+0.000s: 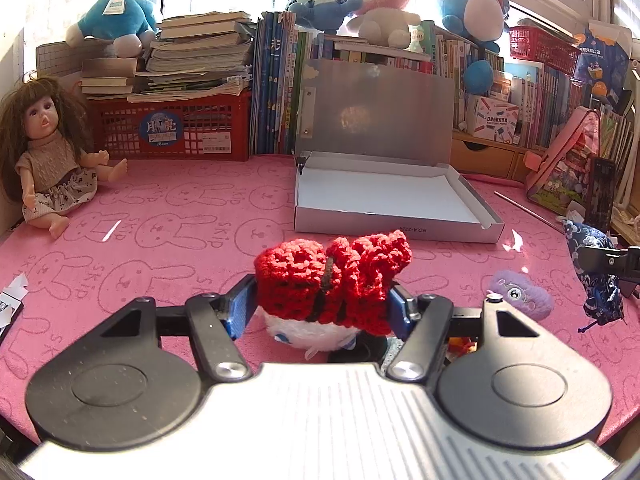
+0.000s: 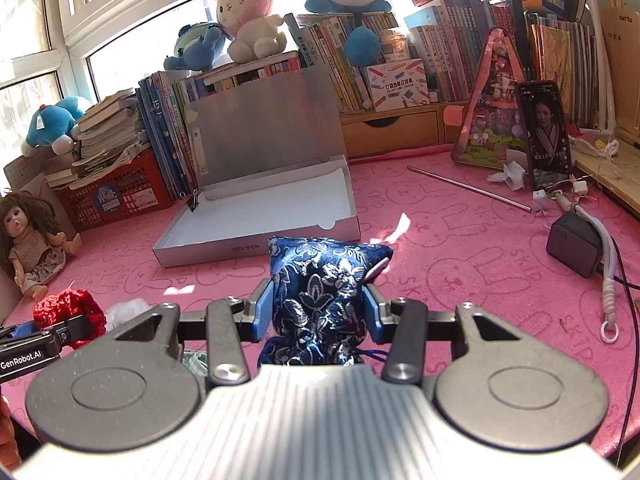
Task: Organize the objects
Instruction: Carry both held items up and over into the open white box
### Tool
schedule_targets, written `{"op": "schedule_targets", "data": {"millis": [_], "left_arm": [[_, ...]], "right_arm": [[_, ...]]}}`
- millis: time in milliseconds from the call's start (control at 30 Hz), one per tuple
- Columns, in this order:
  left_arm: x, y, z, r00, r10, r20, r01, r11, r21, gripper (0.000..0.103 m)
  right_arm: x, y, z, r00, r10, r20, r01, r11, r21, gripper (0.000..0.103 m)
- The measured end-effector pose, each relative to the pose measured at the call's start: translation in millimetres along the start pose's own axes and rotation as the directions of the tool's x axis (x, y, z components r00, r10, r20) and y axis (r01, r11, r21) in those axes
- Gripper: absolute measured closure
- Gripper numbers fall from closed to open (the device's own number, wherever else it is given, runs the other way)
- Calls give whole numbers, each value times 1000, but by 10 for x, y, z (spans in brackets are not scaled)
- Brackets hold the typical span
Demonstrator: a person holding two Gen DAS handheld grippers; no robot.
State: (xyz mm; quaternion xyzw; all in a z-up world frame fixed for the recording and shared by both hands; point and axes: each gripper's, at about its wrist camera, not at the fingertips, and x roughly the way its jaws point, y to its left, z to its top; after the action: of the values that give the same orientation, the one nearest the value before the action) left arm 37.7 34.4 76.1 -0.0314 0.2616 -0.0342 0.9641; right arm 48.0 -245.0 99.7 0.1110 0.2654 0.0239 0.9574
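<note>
My left gripper (image 1: 320, 306) is shut on a small plush toy with a red crocheted top (image 1: 332, 276) and white body, held above the pink table mat. My right gripper (image 2: 318, 310) is shut on a dark blue brocade pouch (image 2: 320, 288). The pouch also shows at the right edge of the left wrist view (image 1: 596, 276), and the red toy at the lower left of the right wrist view (image 2: 68, 310). An open silver box (image 1: 384, 196) with a white lining and raised lid sits on the mat just beyond both grippers (image 2: 260, 216).
A purple felt piece (image 1: 520, 294) lies on the mat right of the left gripper. A doll (image 1: 48, 156) sits at the far left. Red baskets, books and plush toys line the back. A metal rod (image 2: 468, 188), a phone (image 2: 546, 132) and a charger (image 2: 572, 244) lie at the right.
</note>
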Motion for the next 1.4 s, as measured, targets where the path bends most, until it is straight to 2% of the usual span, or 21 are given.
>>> {"op": "schedule_targets", "data": {"millis": [200, 900, 1200, 1400], "left_arm": [[28, 1, 172, 999, -8, 36, 7, 1000, 22, 33], [528, -35, 834, 996, -58, 65, 56, 998, 36, 33], [1164, -84, 1122, 998, -55, -18, 56, 997, 56, 33], [1610, -164, 1335, 993, -84, -79, 89, 994, 62, 33]], "right_arm": [[46, 24, 130, 1000, 7, 22, -6, 1000, -23, 53], [402, 35, 655, 998, 55, 33, -53, 997, -55, 53], [863, 7, 977, 998, 49, -29, -51, 996, -69, 53], [1189, 0, 1143, 994, 67, -91, -72, 996, -53, 53]]}}
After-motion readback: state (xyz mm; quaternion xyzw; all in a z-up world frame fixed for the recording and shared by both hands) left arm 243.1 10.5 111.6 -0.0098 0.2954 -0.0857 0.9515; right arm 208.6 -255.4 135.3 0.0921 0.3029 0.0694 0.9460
